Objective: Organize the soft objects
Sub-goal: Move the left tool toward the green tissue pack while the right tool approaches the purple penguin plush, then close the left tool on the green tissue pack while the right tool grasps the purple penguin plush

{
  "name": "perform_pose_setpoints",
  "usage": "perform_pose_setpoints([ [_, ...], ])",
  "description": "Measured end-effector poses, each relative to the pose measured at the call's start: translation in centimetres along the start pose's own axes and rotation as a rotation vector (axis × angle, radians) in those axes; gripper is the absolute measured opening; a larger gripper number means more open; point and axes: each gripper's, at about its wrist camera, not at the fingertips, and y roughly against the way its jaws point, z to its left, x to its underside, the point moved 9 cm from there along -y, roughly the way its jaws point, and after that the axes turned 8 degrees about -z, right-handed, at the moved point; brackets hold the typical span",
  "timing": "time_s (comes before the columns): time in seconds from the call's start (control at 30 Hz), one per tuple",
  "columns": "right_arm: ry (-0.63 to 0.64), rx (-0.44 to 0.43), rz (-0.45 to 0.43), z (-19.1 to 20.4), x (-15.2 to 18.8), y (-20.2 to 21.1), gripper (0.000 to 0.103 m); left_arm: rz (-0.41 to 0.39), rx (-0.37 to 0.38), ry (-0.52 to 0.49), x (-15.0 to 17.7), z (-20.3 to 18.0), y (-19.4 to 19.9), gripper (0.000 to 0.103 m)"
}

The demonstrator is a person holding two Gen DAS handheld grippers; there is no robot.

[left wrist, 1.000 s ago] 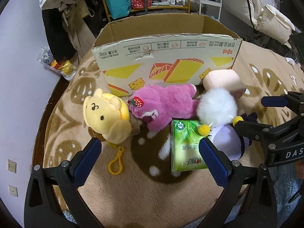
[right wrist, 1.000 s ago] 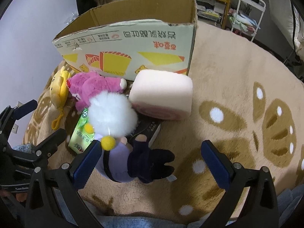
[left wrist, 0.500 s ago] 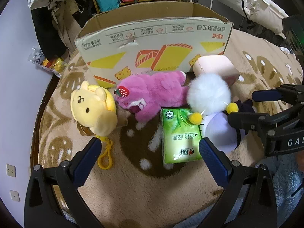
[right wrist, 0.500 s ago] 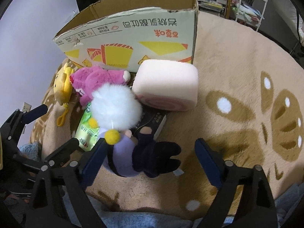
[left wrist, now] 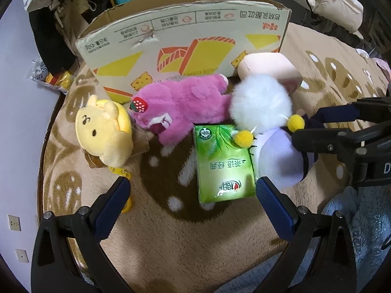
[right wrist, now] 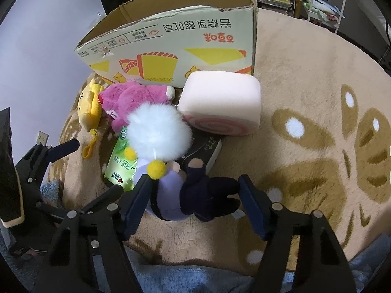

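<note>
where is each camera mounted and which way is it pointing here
Left wrist: on the left gripper, angled down at the rug; its open fingers flank the green tissue pack; right gripper enters.
Right wrist: on the right gripper, angled down; fingers closing around the white-haired doll, left gripper alongside.
Shared: doll, cardboard box, pink bear.
</note>
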Motion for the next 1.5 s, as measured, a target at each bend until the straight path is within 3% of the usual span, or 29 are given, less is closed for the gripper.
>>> perform_pose_setpoints([
  [0.53,-0.004,0.0,0.0,-0.2,0.1,0.1,0.076,0.06,0.031,-0.017,1.1,-0.8,-1.5,0.101],
  [0.8,0.017,0.001,-0.006,0.1,0.1,0.0,0.076,0.091,0.006,-0.028,1.4,-0.8,-2.4,0.101],
  [0.93,0.032,0.003,-0.011,0.6,0.2,0.1,0.075,0.075,-0.048,-0.049,1.1,-0.5,-2.5,0.1],
  [1.1,0.033,0.001,-0.018,0.8,0.1,0.3,0.075,0.073,0.01,-0.038,0.9,-1.0,-2.4,0.081],
  [1.17,0.03,-0.001,-0.021,0.8,0.1,0.4,0.075,0.065,0.031,-0.042,1.1,-1.4,-2.1,0.069],
  [1.2,0.028,-0.004,-0.023,0.8,0.1,0.5,0.068,0.064,0.057,-0.041,1.1,-1.8,-2.0,0.064],
  [1.23,0.03,0.003,-0.028,0.7,-0.1,0.6,0.051,0.066,0.069,-0.04,1.2,-1.9,-1.9,0.053],
  [1.5,0.017,0.013,-0.028,0.0,-0.4,0.6,0.043,0.058,0.079,-0.036,1.1,-2.0,-1.4,0.052],
])
